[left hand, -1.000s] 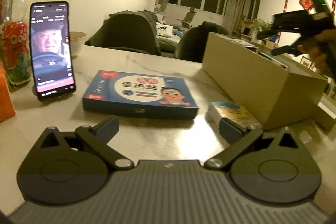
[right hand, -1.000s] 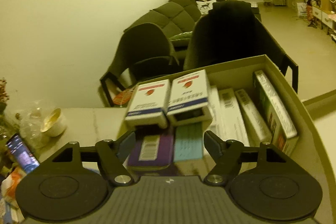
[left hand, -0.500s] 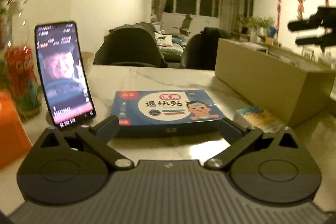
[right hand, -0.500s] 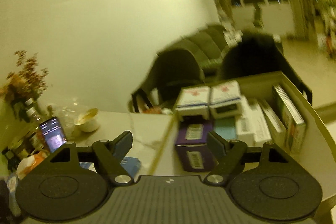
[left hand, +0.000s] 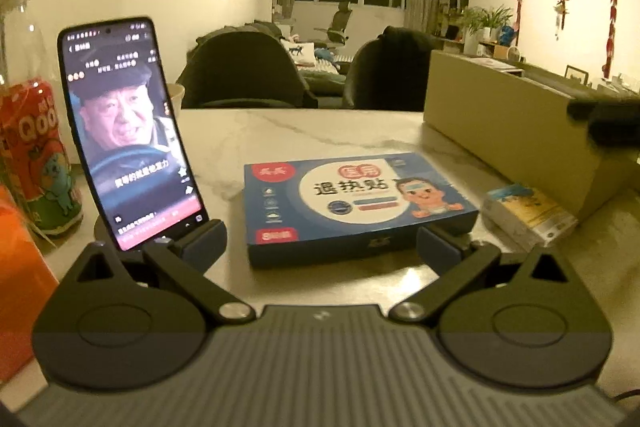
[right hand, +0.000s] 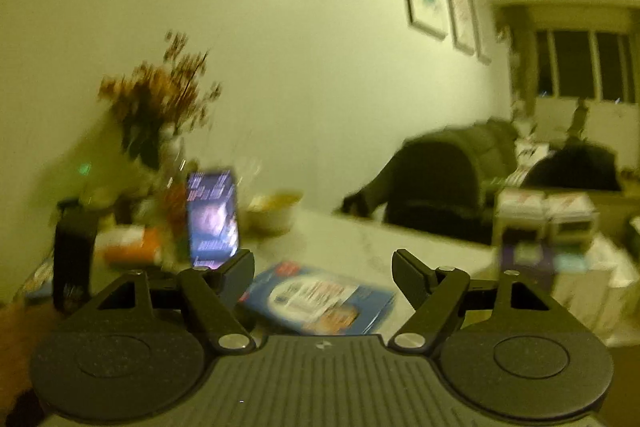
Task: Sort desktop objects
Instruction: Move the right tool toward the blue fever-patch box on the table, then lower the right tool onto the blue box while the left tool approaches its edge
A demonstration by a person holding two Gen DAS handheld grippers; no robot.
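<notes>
A flat blue medicine box [left hand: 360, 203] lies on the marble table [left hand: 288, 131], just ahead of my left gripper [left hand: 320, 247]. That gripper is open wide, its fingers flanking the box's near edge without pressing it. A small yellow-and-blue box [left hand: 528, 211] lies to the right, beside the large cardboard box [left hand: 500, 131]. My right gripper [right hand: 324, 271] hovers above the table with its jaws closing and nothing between them; the blue box [right hand: 316, 299] lies below it. Its blurred dark shape [left hand: 604, 123] shows at the right edge of the left wrist view.
A lit phone [left hand: 128, 131] leans on a stand at the left, with a drink bottle [left hand: 36, 155] and an orange pack [left hand: 16, 287] beside it. A bowl [right hand: 274, 211] and a flower vase [right hand: 160, 131] stand behind. Several packages fill the cardboard box [right hand: 580, 267]. Dark chairs [left hand: 240, 71] line the far edge.
My right gripper swung left, away from the cardboard box toward the phone and blue box. My left gripper moved closer to the blue box, which now fills more of its view.
</notes>
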